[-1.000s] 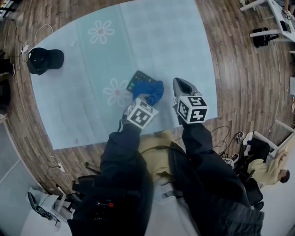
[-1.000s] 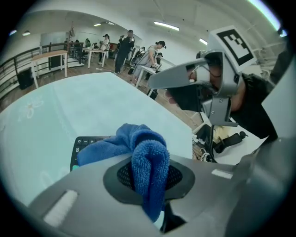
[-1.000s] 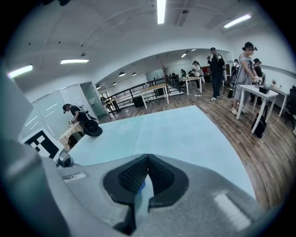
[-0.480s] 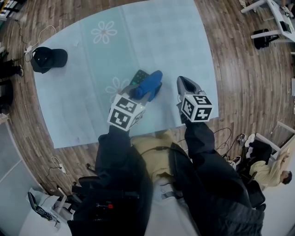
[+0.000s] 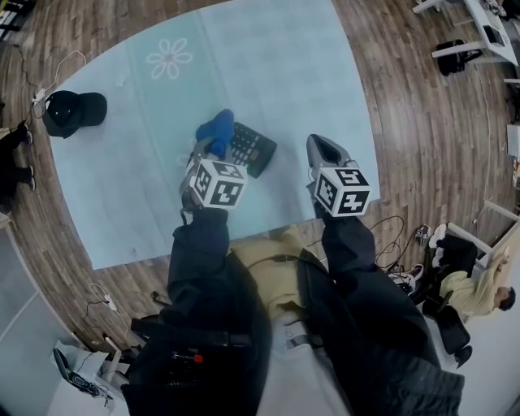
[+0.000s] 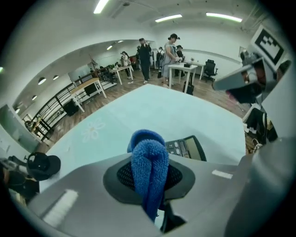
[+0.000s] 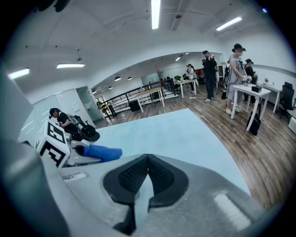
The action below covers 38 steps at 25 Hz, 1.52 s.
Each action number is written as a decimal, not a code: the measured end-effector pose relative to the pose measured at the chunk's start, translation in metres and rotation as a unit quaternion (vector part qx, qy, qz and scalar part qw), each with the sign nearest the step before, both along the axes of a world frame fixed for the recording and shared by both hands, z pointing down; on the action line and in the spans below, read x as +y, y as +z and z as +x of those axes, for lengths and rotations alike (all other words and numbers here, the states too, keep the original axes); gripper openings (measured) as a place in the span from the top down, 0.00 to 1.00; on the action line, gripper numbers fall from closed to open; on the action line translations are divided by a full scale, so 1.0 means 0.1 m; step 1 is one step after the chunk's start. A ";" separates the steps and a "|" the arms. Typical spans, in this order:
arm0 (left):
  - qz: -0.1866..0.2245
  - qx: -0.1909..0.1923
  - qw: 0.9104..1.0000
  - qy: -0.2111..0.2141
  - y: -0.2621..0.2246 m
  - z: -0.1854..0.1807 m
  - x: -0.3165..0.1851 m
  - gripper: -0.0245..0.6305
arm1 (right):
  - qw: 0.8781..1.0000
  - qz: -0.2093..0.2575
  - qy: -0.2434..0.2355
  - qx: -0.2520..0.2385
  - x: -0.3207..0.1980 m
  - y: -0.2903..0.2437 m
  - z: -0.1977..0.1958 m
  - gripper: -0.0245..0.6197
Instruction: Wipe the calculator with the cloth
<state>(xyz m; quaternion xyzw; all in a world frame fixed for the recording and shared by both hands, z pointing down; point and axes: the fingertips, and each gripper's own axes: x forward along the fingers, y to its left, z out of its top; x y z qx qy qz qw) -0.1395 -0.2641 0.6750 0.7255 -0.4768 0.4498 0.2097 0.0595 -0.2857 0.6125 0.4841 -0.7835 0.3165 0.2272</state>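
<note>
**Surroundings: floor, mat, furniture, bystanders**

A pale blue mat (image 5: pixel 276 73) is lying on the wooden floor (image 5: pixel 431 146), showing white flower prints (image 5: pixel 169 58). A black cap (image 5: pixel 73 110) is resting at the mat's left edge. A white cable (image 5: pixel 55 71) is trailing over the boards just beside the cap. White desks (image 5: pixel 487 20) are standing at the far right corner. A person (image 5: pixel 475 292) is sitting low at the right. In the left gripper view, several people (image 6: pixel 172 48) are standing beyond the mat beside a white table (image 6: pixel 182 74).
</note>
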 end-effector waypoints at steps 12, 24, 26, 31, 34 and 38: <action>-0.117 0.117 0.982 0.088 0.50 0.97 0.65 0.88 | 1.000 -0.004 0.004 0.000 0.10 0.00 0.07 0.96; -0.089 0.200 0.965 0.143 -0.25 1.39 0.81 0.88 | 0.999 0.036 -0.013 -0.035 -0.03 -0.46 -0.13 0.96; -0.061 0.206 0.967 0.135 -0.47 1.35 0.70 0.88 | 0.998 0.051 -0.020 -0.041 -0.07 -0.61 -0.18 0.96; 0.033 0.222 0.970 0.092 -1.15 1.07 0.30 0.88 | 0.993 0.100 -0.043 -0.053 -0.22 -1.05 -0.37 0.96; 0.096 0.226 0.967 0.072 -1.60 0.91 0.13 0.88 | 0.987 0.136 -0.058 -0.059 -0.27 -1.39 -0.50 0.96; 0.179 0.239 0.954 0.030 -2.18 0.72 -0.04 0.88 | 0.974 0.203 -0.071 -0.065 -0.31 -1.94 -0.64 0.96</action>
